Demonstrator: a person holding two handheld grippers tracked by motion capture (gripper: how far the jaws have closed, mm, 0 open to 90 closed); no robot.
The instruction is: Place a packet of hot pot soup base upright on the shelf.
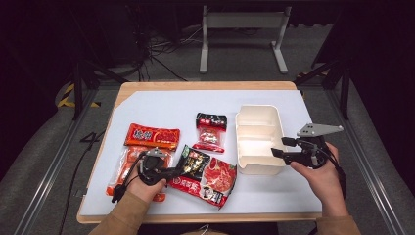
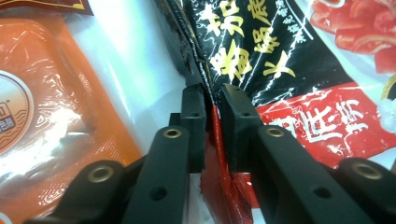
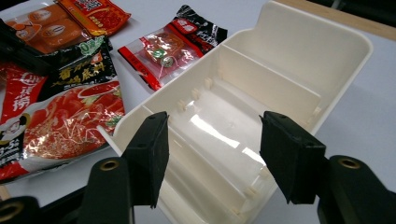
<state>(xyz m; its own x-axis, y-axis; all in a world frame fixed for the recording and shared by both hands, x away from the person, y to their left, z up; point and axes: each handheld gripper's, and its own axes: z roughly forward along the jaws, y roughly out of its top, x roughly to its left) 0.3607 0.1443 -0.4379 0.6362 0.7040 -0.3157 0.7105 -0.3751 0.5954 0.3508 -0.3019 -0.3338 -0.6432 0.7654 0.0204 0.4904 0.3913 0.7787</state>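
The left gripper point(image 1: 172, 172) is seen pinched onto the edge of the large black-and-red packet point(image 1: 205, 176); in the left gripper view its two black jaws are pressed against a raised fold of that packet point(image 2: 215, 126), with the thin film clamped between the pads. No earlier frame is needed to see the grip: the film is held upright in the narrow gap. The gripper is held by the left hand point(image 1: 147, 183), which is laid low over the table at the near left, with the sleeve entering from the bottom edge and the jaws pointed toward the right.

The right gripper point(image 1: 281, 148) is held by the right hand point(image 1: 320, 174) at the near right corner of the white divided box point(image 1: 259, 139). Its jaws are spread wide; in the right gripper view nothing is pressed by the pads, and the box point(image 3: 299, 60) is seen beyond them.

Four packets are counted on the white mat point(image 1: 161, 105): the held black-and-red packet, a red packet point(image 1: 152, 136), an orange packet point(image 1: 125, 164) partly under the left hand, and a small black-and-red sachet point(image 1: 210, 132). One box is present, divided into two compartments.
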